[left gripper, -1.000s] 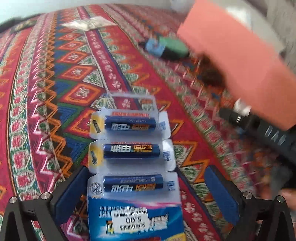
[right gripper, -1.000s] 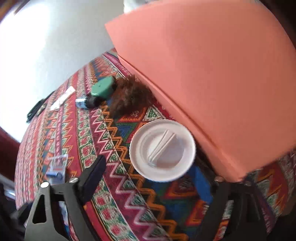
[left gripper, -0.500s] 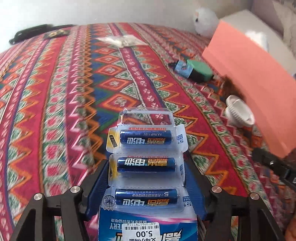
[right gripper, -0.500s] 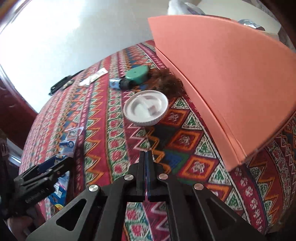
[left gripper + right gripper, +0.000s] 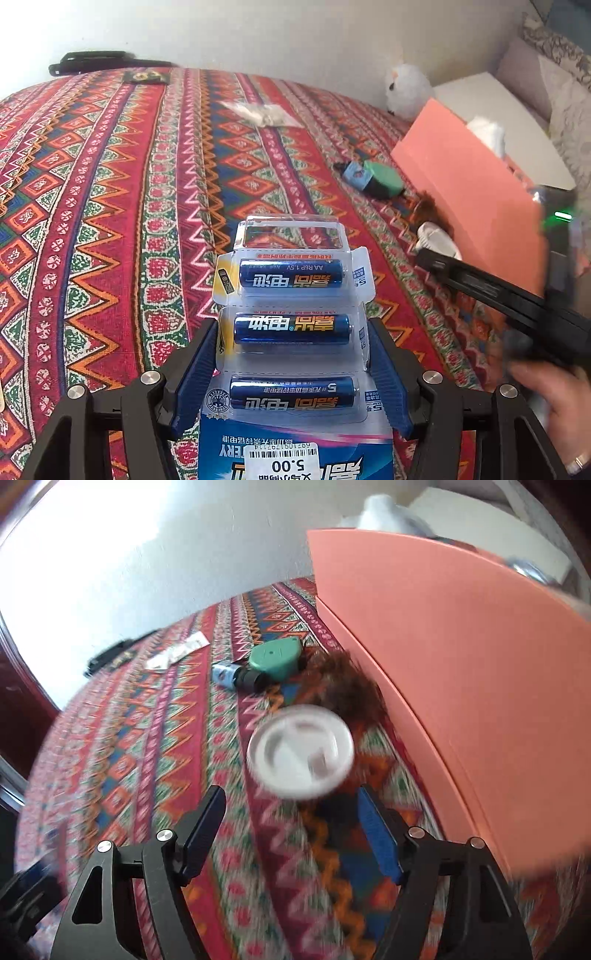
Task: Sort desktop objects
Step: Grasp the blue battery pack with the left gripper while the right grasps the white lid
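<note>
A blister pack of three blue AA batteries (image 5: 291, 273) with a price sticker is held above the patterned cloth. My left gripper (image 5: 291, 325) is shut on it, its blue pads pressing the pack's two sides. In the right wrist view my right gripper (image 5: 291, 797) has its jaws opening, with nothing between them. A white round lid (image 5: 300, 751) lies on the cloth just ahead of its fingertips. The left wrist view shows the same lid (image 5: 436, 236) past the right gripper's black body, held by a hand at the right edge.
A tall orange box (image 5: 461, 664) stands close on the right. A brown furry tuft (image 5: 347, 690), a green case (image 5: 277, 657) and a small blue-labelled bottle (image 5: 225, 674) lie beyond the lid. A clear bag (image 5: 258, 112) and a black object (image 5: 92, 61) are further back.
My left gripper closed on the battery pack and lifted it off the cloth. My right gripper shut with nothing in it, then opened again nearer the white lid.
</note>
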Demonstrator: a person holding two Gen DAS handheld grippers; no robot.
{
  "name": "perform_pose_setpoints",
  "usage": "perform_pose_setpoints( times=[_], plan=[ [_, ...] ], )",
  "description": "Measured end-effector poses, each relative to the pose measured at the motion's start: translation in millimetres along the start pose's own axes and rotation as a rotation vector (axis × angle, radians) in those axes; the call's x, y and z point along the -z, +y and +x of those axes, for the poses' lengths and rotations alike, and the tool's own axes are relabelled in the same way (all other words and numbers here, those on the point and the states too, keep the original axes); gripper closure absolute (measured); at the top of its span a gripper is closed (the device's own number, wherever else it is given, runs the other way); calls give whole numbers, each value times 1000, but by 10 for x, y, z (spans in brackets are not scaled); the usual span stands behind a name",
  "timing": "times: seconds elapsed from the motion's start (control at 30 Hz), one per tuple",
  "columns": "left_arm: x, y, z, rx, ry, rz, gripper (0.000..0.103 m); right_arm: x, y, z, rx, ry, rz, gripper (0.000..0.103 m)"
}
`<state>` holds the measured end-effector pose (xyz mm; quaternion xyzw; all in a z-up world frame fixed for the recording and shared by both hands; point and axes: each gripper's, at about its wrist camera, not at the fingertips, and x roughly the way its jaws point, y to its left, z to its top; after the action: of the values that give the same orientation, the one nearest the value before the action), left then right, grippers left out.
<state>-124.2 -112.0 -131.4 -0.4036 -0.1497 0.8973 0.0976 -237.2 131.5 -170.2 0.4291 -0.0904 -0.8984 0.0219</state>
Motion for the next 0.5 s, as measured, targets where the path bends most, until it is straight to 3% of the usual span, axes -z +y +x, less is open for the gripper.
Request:
perform_pose_setpoints(
  times=[0.03, 0.07, 0.17, 0.5],
  plan=[
    [-3, 7, -30, 8, -6, -4, 37, -72, -6, 97, 8, 12, 6, 28],
    [-5, 12, -61, 13, -13, -6, 37, -121, -22, 148, 3, 16, 12, 37],
    [-7, 11, -167, 22, -33, -7, 37, -189, -51, 134, -31, 7, 14, 39],
    [73, -244, -553, 69, -78, 19, 37, 101, -18, -727, -184, -28, -43, 39]
  ],
)
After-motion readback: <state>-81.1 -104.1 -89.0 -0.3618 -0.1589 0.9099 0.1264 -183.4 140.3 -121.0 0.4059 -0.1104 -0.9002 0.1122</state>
